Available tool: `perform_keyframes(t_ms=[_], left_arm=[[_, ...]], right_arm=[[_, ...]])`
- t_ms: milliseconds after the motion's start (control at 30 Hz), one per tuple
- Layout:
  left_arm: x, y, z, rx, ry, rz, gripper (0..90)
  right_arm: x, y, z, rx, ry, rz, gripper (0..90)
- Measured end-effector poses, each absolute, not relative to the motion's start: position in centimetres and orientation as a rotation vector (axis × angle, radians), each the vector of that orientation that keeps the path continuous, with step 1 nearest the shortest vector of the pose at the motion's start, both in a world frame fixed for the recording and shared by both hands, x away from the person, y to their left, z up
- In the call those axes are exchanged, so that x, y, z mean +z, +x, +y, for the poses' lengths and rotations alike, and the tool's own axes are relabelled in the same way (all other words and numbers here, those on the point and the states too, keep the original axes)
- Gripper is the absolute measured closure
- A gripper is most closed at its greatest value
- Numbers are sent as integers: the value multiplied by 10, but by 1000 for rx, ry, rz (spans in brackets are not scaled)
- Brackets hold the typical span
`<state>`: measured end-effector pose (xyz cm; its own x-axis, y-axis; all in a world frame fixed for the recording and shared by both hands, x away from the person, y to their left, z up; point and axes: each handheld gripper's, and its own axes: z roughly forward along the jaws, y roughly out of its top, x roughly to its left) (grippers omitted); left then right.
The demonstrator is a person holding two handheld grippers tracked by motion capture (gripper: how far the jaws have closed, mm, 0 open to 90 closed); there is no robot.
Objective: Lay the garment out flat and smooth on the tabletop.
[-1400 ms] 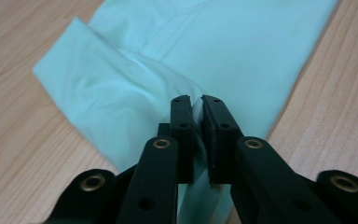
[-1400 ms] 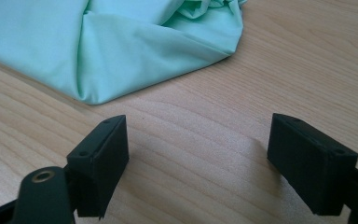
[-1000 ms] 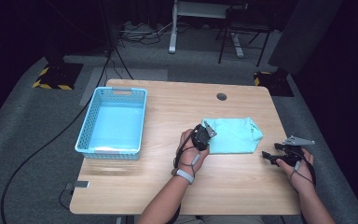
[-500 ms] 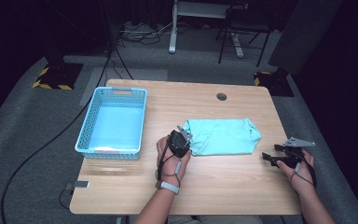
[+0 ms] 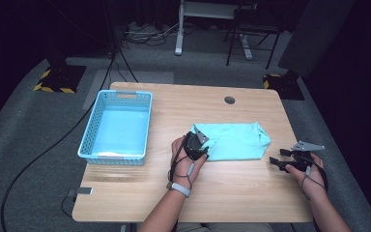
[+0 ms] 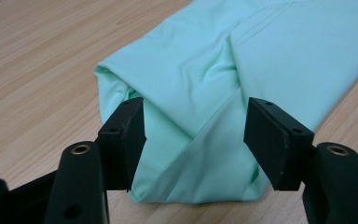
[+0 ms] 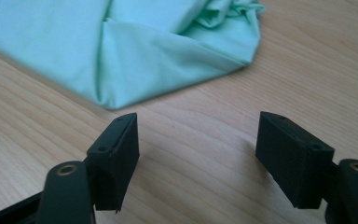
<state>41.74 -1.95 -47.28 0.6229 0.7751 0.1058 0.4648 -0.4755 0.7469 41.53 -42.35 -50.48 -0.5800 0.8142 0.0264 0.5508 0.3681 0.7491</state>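
Here, a folded mint-green cloth [image 5: 234, 140] lay on the wooden table [image 5: 174, 203], right of centre, well apart from the blue basket [image 5: 117, 126] standing toward the table's left side. A small round hole [image 5: 229, 100] showed in the tabletop beyond the cloth.

The left gripper [image 5: 198, 145] sat at the cloth's left end, held by the left hand [image 5: 186, 162], which wore a wristband [image 5: 179, 188]. In the left gripper view, its jaws stood wide apart on either side of the cloth's [image 6: 223, 93] folded end, the fabric bunched between them; the left pad [image 6: 123, 140] appeared to touch the fabric, while the right pad [image 6: 275, 140] stood just beside it. The jaws had not closed on the cloth.

The right gripper [image 5: 282, 162] rested near the table's right edge, in the right hand [image 5: 309, 176], just off the cloth's right end and apart from it. In the right gripper view, its jaws were spread wide over bare wood [image 7: 205, 140], with nothing between them, and the cloth [image 7: 121, 46] lay farther off, its corner pointing toward the gripper.
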Motion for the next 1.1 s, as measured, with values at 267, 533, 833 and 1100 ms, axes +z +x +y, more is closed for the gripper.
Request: perform_keyframes(t_ms=[267,533,833,1100], left_arm=[[-479,408,-7,544,2167,956,349],[-486,394,16,505,2177,971,333],[-498,386,32,462,2187,985,322],[-505,382,41,435,2177,1012,302]], right_arm=[[-487,423,-400,1073,1104,2312,312],[-476,437,-380,1086,1048,2346,312],[-470,453,-357,1097,994,2374,310],[-470,464,-341,1096,959,2407,309]])
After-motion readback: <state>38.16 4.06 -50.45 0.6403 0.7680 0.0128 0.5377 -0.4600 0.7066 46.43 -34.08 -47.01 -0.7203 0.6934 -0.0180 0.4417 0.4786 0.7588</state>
